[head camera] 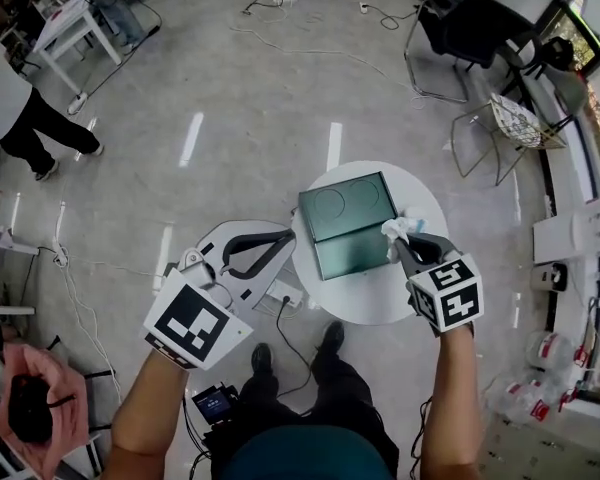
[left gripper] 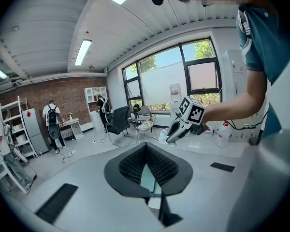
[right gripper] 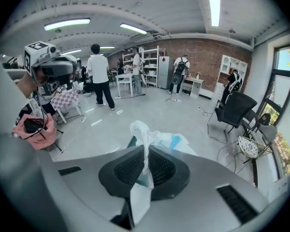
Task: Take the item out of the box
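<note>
A dark green box (head camera: 345, 223) lies open on the round white table (head camera: 370, 303), its lid folded back. My right gripper (head camera: 398, 240) hangs above the box's right edge, shut on a crumpled white plastic packet (head camera: 398, 228) with something blue inside. In the right gripper view the packet (right gripper: 157, 139) sticks up from between the closed jaws of that gripper (right gripper: 146, 151). My left gripper (head camera: 280, 240) is off the table's left side, raised, its fingertips touching with nothing between them. In the left gripper view that gripper (left gripper: 146, 146) points toward the right gripper (left gripper: 170, 137).
A wire chair (head camera: 515, 123) and a black office chair (head camera: 460, 28) stand behind the table. Cables and a power strip (head camera: 280, 293) lie on the floor by my feet. A pink bag (head camera: 30, 398) sits at the lower left. Several people stand by desks at the far left.
</note>
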